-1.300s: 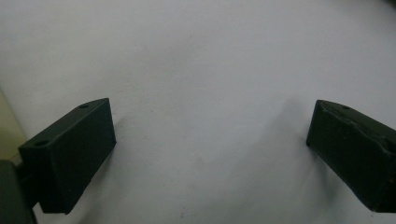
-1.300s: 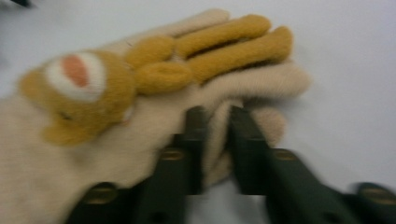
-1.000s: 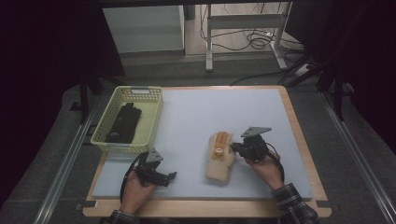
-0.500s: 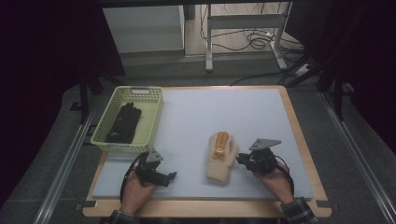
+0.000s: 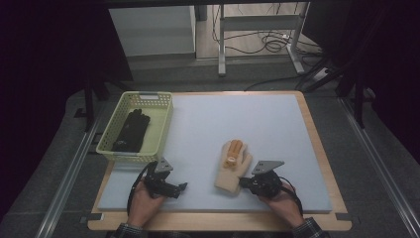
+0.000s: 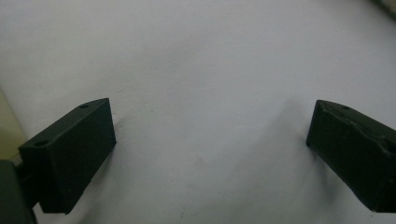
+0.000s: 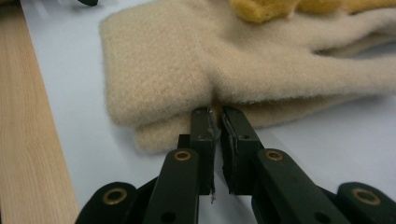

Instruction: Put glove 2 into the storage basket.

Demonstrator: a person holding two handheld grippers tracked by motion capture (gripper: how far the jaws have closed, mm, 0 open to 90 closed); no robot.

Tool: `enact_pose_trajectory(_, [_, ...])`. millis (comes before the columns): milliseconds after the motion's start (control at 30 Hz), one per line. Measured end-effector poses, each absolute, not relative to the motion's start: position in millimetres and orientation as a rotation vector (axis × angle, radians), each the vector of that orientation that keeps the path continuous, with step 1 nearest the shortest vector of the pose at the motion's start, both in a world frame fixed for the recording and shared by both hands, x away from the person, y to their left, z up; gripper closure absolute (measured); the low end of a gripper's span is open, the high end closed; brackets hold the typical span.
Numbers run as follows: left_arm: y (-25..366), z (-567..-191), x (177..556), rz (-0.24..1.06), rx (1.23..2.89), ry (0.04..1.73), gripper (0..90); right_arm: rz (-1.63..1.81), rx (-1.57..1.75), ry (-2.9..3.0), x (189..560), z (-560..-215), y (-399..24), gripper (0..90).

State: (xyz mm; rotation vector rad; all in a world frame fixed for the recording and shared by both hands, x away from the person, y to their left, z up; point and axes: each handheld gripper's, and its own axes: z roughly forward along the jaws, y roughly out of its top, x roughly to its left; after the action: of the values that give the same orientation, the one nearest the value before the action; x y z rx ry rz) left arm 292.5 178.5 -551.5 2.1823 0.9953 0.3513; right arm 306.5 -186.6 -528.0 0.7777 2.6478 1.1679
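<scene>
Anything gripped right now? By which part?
Left gripper: open, nothing held. Right gripper: jaws nearly shut at the side edge of the beige glove; whether they pinch fabric cannot be told.

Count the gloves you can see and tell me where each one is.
2, perhaps more. A black glove lies in the yellow-green basket at the table's left; a beige glove lies on the grey mat by the right gripper. Its edge looks doubled, so another may lie beneath.
</scene>
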Motion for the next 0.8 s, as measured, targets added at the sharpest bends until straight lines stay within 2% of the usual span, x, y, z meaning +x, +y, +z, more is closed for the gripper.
enact_pose_trajectory(800, [178.5,-551.6,292.5,0.353,2.184,0.995,1.3,1.151,0.695,2.618,324.6,-534.1,-122.5,79.2])
